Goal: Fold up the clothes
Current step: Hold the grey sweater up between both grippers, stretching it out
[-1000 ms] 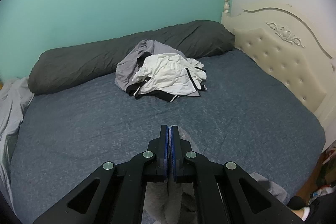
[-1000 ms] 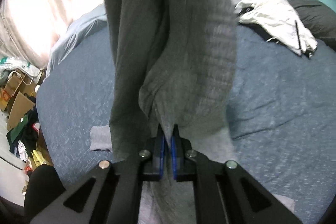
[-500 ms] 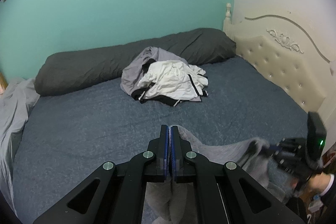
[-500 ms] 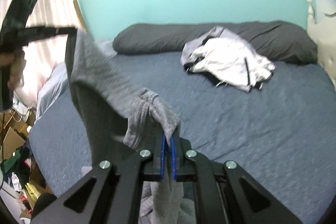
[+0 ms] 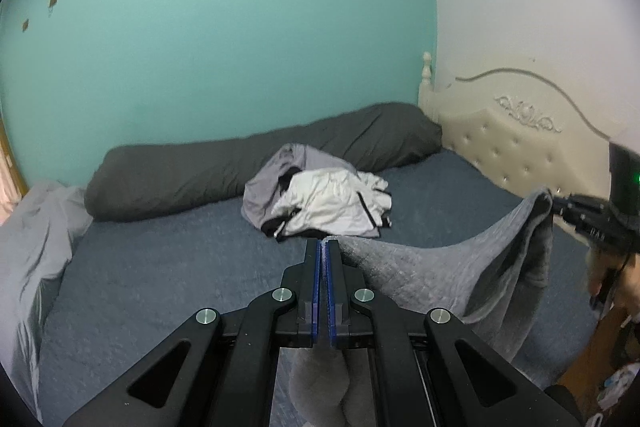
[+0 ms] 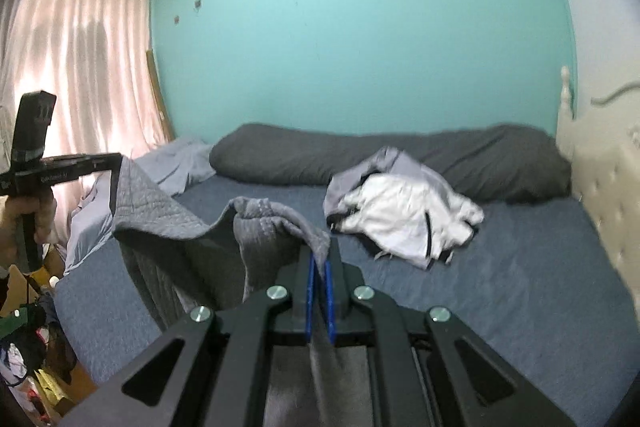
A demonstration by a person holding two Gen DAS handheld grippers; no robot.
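A grey quilted garment is held stretched in the air between the two claws, above the bed. The left gripper is clenched on one edge of it; the right gripper is clenched on another, with cloth draped over its tips. No fold is seen in it, so the folding is judged unfinished. Ahead of both claws, near the dark bolster, a crumpled pile of clothes is left unfolded. The fabric looks thick, soft and sagging in the middle.
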